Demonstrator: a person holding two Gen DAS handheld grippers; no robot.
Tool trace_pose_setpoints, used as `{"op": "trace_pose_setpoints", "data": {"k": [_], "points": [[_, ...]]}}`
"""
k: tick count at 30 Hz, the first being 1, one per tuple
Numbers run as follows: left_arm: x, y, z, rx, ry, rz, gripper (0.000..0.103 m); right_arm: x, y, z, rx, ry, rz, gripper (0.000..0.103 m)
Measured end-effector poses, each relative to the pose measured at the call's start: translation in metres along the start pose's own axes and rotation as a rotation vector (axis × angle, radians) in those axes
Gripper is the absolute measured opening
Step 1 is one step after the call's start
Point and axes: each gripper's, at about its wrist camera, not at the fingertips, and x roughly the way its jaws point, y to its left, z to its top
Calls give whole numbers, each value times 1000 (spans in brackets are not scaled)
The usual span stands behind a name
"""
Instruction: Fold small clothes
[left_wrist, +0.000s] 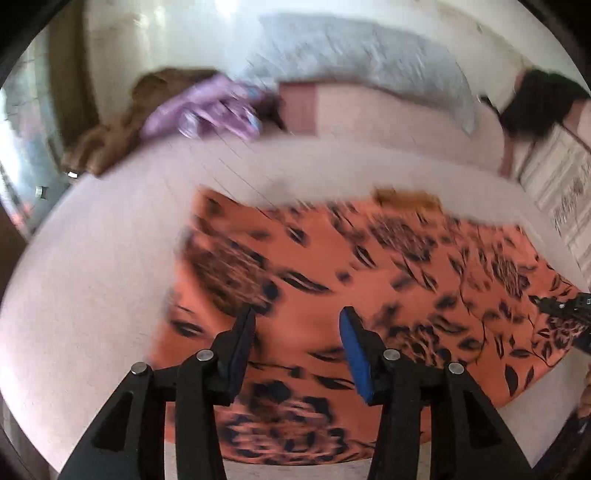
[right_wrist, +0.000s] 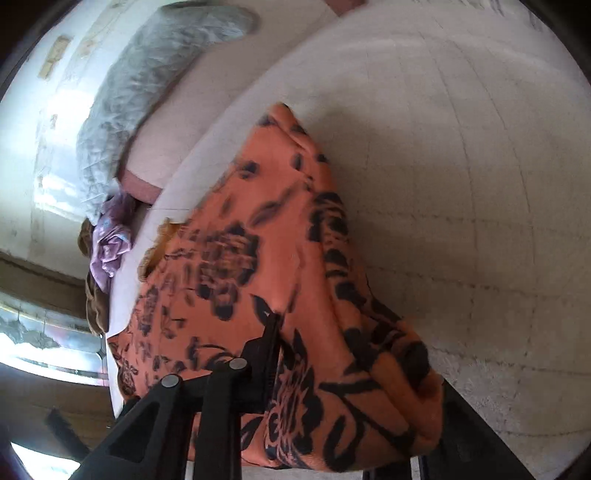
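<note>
An orange garment with a black flower print (left_wrist: 369, 266) lies spread on the white bedsheet (left_wrist: 92, 295). My left gripper (left_wrist: 298, 312) hovers over its near part, open, with nothing between the black finger and the blue-padded one. In the right wrist view the same garment (right_wrist: 258, 240) is lifted and bunched. My right gripper (right_wrist: 306, 332) is shut on a fold of it. The cloth drapes over and hides the right finger, so only the left finger (right_wrist: 271, 332) shows. The right gripper's tip (left_wrist: 565, 306) also shows at the garment's right edge in the left wrist view.
A lilac garment (left_wrist: 207, 110) and a brown one (left_wrist: 110, 136) lie heaped at the far left of the bed. Along the back rests a grey pillow (left_wrist: 351, 62), with dark clothing (left_wrist: 535, 103) at far right. White furniture (left_wrist: 561, 192) stands to the right.
</note>
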Motion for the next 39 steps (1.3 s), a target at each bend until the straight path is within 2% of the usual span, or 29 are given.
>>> {"op": "trace_pose_setpoints", "data": {"k": [2,4,6,8,10,13,16,18,22,24,25,26,30,34,36,37,39], "points": [[-10,30,0,-86,-18,-10,49,-17,32,3,-81,-52,-11,18],[-14,57,0,-176,-44,-6,49,-35,82,0,-209,-117,-18,18],[-18,89,-8,-254,-67,18,49,-48,146,-16,-384,-175,-13,18],[-15,115,-13,-328,-62,30,49,-50,206,-46,-560,-203,5,18],[-10,135,-20,-400,-50,44,48,-34,261,-91,-734,-182,32,18],[-12,156,-28,-477,-44,14,46,16,301,-152,-904,-72,33,18],[-24,152,-31,-462,-77,-31,46,86,300,-189,-932,133,-14,18],[-30,145,-28,-446,-89,-81,46,98,297,-196,-920,140,-21,18],[-25,129,-14,-422,-67,-244,46,79,295,-184,-898,115,45,24],[-20,118,-8,-410,-38,-334,46,68,283,-186,-915,125,75,43],[-17,115,-7,-409,-22,-364,46,67,281,-188,-922,139,89,70],[-14,112,-7,-403,-1,-384,47,65,276,-192,-926,147,119,78],[-8,103,-9,-374,64,-396,46,52,258,-205,-886,132,205,78],[-14,84,1,-299,98,-448,47,32,232,-188,-794,93,255,78],[-7,68,10,-248,156,-473,48,21,221,-180,-761,73,274,78],[0,62,13,-230,194,-466,48,18,217,-176,-747,68,284,78],[17,51,18,-197,257,-394,48,14,213,-166,-730,61,300,78]]}}
